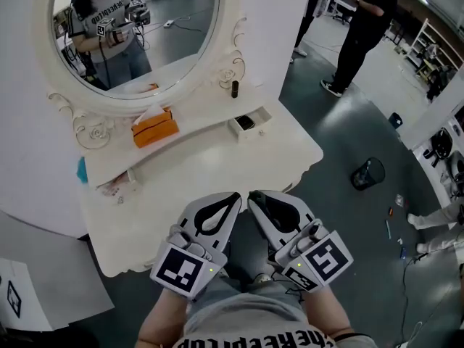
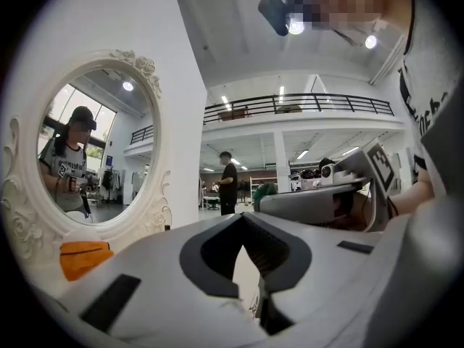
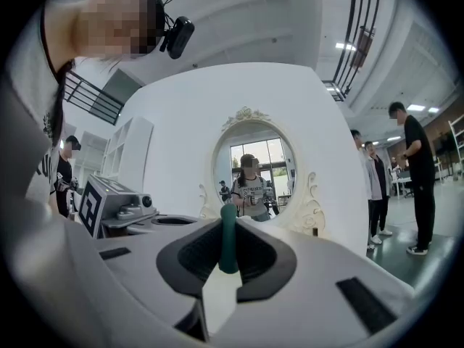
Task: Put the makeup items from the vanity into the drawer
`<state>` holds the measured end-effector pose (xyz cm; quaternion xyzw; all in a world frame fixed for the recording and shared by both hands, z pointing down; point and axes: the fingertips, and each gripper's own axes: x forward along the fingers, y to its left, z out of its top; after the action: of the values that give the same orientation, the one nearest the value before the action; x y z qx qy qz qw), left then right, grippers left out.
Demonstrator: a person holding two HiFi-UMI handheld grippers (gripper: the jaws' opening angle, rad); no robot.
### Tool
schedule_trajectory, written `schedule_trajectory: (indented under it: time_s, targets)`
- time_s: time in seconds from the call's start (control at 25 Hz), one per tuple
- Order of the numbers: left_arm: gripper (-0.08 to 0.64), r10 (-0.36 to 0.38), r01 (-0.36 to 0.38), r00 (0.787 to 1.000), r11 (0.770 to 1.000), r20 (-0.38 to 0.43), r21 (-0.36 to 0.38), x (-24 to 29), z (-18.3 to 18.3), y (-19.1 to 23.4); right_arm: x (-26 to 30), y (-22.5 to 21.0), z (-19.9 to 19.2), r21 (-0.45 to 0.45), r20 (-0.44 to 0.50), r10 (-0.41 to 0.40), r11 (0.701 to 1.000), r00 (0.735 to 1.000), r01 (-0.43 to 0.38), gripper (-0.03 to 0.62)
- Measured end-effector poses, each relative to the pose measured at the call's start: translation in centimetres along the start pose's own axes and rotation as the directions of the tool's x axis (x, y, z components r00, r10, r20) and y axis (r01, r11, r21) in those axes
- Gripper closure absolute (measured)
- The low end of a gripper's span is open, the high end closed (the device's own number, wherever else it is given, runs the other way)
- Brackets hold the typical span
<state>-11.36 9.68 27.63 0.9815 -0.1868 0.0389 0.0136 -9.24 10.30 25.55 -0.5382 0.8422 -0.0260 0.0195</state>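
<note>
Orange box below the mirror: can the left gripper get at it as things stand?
Probably yes: the left gripper is empty and only bare vanity top lies between it and the orange box.

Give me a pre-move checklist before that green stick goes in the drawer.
1. Right claw gripping the green stick: ok.
2. Left claw shut and empty: ok.
3. Drawer open: ok.
4. Room in the drawer beside the dark item: cannot tell.
5. Claws out over the vanity top: not ok, both are at its front edge, near the body.
</note>
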Motion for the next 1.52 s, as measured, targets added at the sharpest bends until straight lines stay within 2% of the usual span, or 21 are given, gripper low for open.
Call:
schedule_trajectory:
  time_s: [0.36,0.64,0.8,1.08,1.52]
  targets:
    - [0.546,-0.034,0.034,0.999,0.999,0.008,0.01,-1.2,-0.6,1.0,0.6,0.8,-0.9,0.048,0.014,-0.054,0.997,0.998,0.053,0.532]
    - [0.546,-0.066,0.066,0.998,0.998,0.016,0.001,-0.8,-0.7,1.1,0.2,0.2,-0.7,0.04,0.005,-0.1,0.994,0.995,0.1,0.531]
    - [0.546,-0.057,0.057,0.998,0.998,0.021,0.004,-0.4,-0.5,1.6,0.3,-0.7,-0.5,0.03,0.004,-0.111,0.993,0.994,0.11,0.531]
    - [0.546,-0.003,0.003,1.0,1.0,0.02,0.007,1.4,-0.4,3.0,1.5,-3.0,-0.3,0.032,0.003,-0.07,0.997,0.998,0.07,0.531]
    - [0.546,0.09,-0.09,0.996,0.996,0.018,-0.009,7.5,0.6,4.6,3.6,-9.2,0.4,0.021,-0.018,0.047,0.999,0.999,-0.047,0.531]
